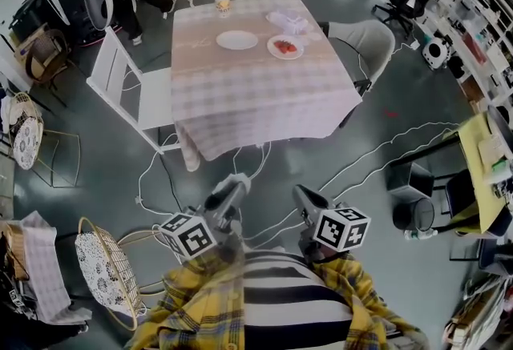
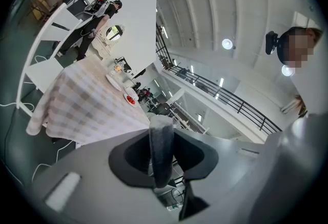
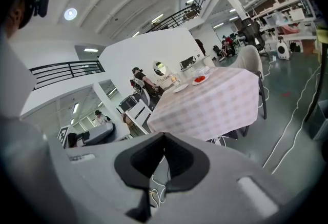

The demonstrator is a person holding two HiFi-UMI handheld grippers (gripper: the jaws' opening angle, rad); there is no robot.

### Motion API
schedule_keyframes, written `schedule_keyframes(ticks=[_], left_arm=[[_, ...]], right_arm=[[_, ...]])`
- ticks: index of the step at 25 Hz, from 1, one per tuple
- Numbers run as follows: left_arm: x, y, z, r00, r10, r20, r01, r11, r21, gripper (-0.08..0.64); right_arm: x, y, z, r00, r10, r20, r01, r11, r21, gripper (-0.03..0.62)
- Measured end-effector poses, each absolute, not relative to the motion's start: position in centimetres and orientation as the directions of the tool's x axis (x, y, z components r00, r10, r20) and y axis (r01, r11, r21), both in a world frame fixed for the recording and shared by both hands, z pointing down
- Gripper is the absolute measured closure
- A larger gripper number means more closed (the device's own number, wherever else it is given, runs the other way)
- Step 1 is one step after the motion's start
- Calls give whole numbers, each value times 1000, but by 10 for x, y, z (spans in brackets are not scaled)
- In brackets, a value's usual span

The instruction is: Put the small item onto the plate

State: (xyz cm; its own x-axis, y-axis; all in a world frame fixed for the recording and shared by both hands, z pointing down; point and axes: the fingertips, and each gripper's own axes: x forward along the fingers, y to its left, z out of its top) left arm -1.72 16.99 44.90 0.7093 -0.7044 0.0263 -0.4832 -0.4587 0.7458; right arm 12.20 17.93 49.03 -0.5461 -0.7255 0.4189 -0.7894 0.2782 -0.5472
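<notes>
Close against the person's striped front, the left gripper [image 1: 235, 183] and the right gripper [image 1: 301, 195] sit side by side, noses toward the table. I'd judge this is only a carrying pose, since nothing is within reach. Each gripper's own view shows its jaws pressed together on nothing, which the head view cannot settle. Just below them, white cables [image 1: 264, 172] trail across the floor. Well ahead of both stands the checked-cloth table [image 1: 256, 100]. On its far half lies an empty white plate [image 1: 237, 40], with a second plate [image 1: 275, 54] holding small red pieces [image 1: 285, 46] just to its right. Those pieces look like the small item, though they are too small to name. Only the head view shows that spacing from above. The right gripper view sees the plates nearly edge-on and adds people [image 3: 138, 78] beyond the table.
</notes>
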Motion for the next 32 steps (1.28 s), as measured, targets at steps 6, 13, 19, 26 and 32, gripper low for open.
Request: schedule_keyframes(ticks=[6,13,19,26,32], left_arm=[[-23,167,448,711,-703,22,-475,-457,752,468],[-30,154,447,731,-683,11,-447,-466,763,468],[-41,134,439,758,-652,2,-437,-506,744,468],[-66,99,439,777,-630,9,-449,-543,709,468],[-90,85,444,778,-628,17,-445,-532,720,468]], right_arm=[[116,175,491,-543,-722,429,-794,274,-543,591],[103,164,487,-536,-720,441,-805,280,-522,591],[82,141,482,-530,-727,437,-813,290,-504,591],[46,106,475,-535,-729,428,-819,323,-474,591],[14,87,471,-538,-723,433,-822,336,-460,591]])
